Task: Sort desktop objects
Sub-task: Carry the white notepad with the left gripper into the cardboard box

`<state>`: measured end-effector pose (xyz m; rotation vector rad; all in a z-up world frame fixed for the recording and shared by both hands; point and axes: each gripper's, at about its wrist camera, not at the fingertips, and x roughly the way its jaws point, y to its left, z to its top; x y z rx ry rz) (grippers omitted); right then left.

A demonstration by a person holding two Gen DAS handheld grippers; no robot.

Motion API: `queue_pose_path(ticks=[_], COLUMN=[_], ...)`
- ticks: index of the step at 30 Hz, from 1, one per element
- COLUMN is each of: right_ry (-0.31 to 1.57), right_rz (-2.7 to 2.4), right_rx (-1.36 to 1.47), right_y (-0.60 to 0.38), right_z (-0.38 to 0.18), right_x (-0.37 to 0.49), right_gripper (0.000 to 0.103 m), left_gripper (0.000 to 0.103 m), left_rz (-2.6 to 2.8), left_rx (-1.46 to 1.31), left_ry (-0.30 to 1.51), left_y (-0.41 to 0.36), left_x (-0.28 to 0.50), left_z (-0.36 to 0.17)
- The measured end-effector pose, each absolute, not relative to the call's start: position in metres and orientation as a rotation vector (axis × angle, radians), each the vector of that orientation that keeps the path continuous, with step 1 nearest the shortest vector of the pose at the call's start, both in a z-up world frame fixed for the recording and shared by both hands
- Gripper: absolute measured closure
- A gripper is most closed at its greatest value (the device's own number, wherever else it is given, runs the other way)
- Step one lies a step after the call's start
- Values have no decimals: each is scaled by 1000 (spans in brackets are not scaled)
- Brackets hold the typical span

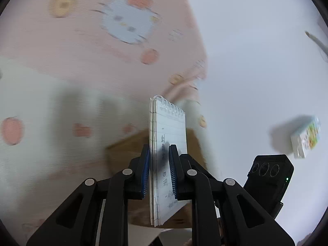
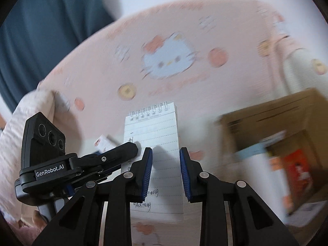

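Note:
A small spiral-bound notepad (image 1: pixel 170 129) with lined, handwritten pages is held upright in the air. My left gripper (image 1: pixel 158 149) is shut on the notepad, its blue pads pressed on both faces. In the right wrist view the notepad (image 2: pixel 151 131) faces the camera, with the left gripper's finger (image 2: pixel 125 150) clamped on its left edge. My right gripper (image 2: pixel 166 153) is open just in front of the notepad, its fingers either side of the page without touching it. An open cardboard box (image 2: pixel 272 131) holding colourful items stands at the right.
A pink cartoon-print cloth (image 1: pixel 92 41) covers the surface. The cardboard box (image 1: pixel 131 149) sits behind the notepad in the left view. A small colourful carton (image 1: pixel 305 137) lies on the white area at right. A blue curtain (image 2: pixel 41 30) hangs at back left.

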<state>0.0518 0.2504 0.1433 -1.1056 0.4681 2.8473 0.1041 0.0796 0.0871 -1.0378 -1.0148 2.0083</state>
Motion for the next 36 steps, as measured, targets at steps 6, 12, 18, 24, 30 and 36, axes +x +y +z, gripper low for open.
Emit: queue_pose_path(ticks=[6,12,18,24,30,36], right_ry=[463,538,610,656,700,629], right_rz=[2757,2643,2561,2492,2385,2322], right_rx=[-987,-948,-993,-1070,-1224,-1375], right_y=[309,377,430,479,515,530], right_z=[173,183,177,165,137,116], right_x=[83,109,125,126,113,93], right_gripper=[79,79,79,79,79,79], left_gripper=[83,82,82,82,80,79], left_rz=[1938,1833,1777,1751,1740,1725], left_rx=[-1080,-1198,-1362,-1490,-1651,-1730], left_ry=[-899,-818,-827,-803,-812,-876], left_y=[160,241,295,338,370,377], left_x=[82,60,47,29,8,1], left_z=[113,120,111,95,59,28])
